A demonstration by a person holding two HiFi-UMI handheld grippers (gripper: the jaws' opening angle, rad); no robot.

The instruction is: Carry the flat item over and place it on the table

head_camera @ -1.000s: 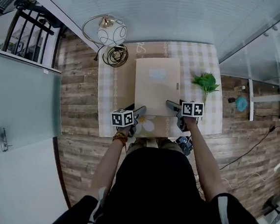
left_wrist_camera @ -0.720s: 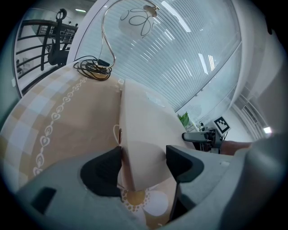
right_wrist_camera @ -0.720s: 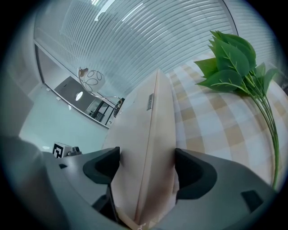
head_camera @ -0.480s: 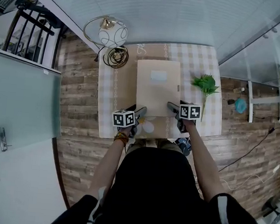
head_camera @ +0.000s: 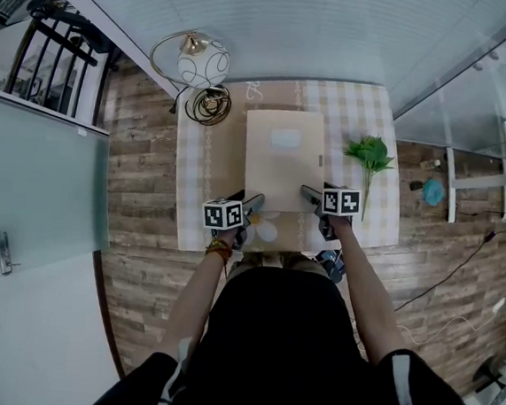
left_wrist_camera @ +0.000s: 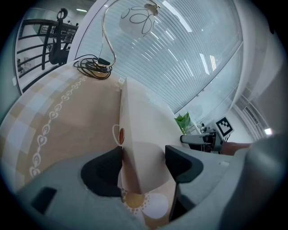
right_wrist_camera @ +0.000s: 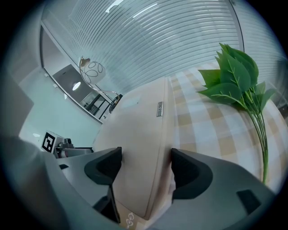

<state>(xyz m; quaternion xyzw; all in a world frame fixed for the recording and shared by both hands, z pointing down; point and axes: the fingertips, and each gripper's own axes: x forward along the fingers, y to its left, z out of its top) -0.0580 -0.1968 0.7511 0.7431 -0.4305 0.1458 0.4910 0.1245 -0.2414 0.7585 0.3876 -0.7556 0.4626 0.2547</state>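
Observation:
The flat item is a thin beige cardboard box (head_camera: 284, 160) lying lengthwise over the middle of the checked tablecloth on the table (head_camera: 204, 175). My left gripper (head_camera: 251, 199) is at its near left corner and my right gripper (head_camera: 307, 192) at its near right corner. In the left gripper view the box (left_wrist_camera: 144, 130) runs away between the jaws of the left gripper (left_wrist_camera: 143, 157), which are shut on its edge. In the right gripper view the box (right_wrist_camera: 144, 130) fills the gap of the right gripper (right_wrist_camera: 146, 164), also shut on it.
A green leafy sprig (head_camera: 371, 153) lies on the table right of the box. At the table's far left corner a coiled black cable (head_camera: 209, 102) lies by a round white lamp (head_camera: 200, 59). Wooden floor surrounds the table; a glass wall stands behind it.
The box has shifted slightly nearer to me over the table, and both grippers have moved with it, still holding its near corners.

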